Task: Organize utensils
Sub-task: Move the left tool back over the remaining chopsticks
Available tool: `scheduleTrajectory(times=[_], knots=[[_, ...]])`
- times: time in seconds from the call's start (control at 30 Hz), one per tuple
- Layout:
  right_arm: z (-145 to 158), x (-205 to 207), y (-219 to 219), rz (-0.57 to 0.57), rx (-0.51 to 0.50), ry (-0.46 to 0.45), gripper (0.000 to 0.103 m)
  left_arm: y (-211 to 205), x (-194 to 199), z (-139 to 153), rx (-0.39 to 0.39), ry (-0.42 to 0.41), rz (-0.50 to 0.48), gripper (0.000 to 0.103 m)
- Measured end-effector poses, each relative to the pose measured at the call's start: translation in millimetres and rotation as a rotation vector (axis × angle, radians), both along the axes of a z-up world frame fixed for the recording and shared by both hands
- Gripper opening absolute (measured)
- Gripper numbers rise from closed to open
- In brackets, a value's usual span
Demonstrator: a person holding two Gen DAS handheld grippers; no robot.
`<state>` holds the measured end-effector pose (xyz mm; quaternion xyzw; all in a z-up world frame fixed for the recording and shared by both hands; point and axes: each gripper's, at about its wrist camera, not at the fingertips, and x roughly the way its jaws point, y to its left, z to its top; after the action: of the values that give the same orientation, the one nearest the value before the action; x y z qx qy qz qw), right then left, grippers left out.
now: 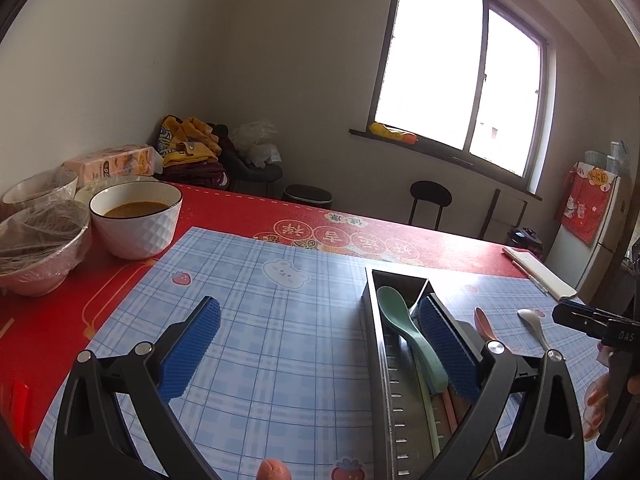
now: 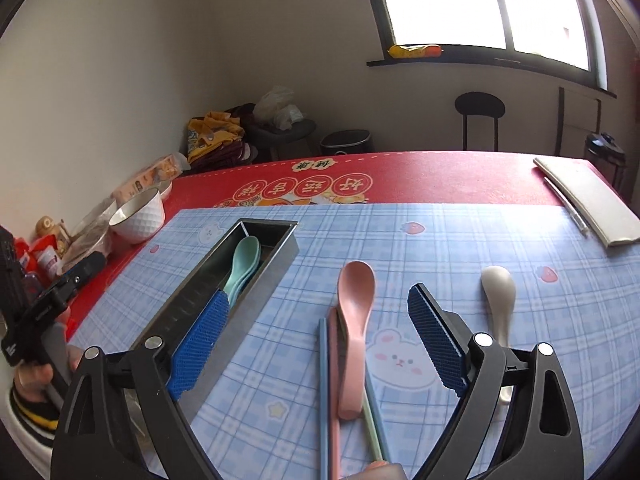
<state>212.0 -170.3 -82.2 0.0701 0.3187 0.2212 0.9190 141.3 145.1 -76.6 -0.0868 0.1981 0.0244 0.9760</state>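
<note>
We judge the job to be partly done. The metal tray (image 2: 276, 258) on the blue mat (image 2: 440, 248) already holds a green spoon (image 2: 240, 264), seemingly with another nested under it, and in the left wrist view some sticks (image 1: 440, 412) lie in the tray beneath the spoon handle. Out on the mat, between the tray and the mat's right edge, a pink spoon (image 2: 354, 320) rests across several chopsticks (image 2: 326, 392), and a white spoon (image 2: 498, 296) lies nearer the right edge. These are what we have left to put away.

Our right gripper (image 2: 320, 340) is spread wide and carries nothing. The pink spoon and chopsticks lie in the gap between its jaws, below them on the mat; the white spoon is outside the right jaw, and the left jaw overlaps the tray in view. Whether the jaws touch anything we cannot tell.

Our left gripper (image 1: 320, 348) is also wide and empty, over bare mat to the tray's left, its right jaw overlapping the tray in view.
</note>
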Motion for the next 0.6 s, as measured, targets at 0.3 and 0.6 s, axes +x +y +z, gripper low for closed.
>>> scheduleTrajectory(times=[0.3, 0.6], knots=[[-12, 0, -61, -0.055, 0.037, -0.044, 0.088, -47, -15, 24, 0.107, 0.055, 0.097, 0.097], [-26, 8, -91, -0.083, 0.082, -0.065, 0.088, -149, -20, 38, 0.250, 0.136, 0.011, 0.097]])
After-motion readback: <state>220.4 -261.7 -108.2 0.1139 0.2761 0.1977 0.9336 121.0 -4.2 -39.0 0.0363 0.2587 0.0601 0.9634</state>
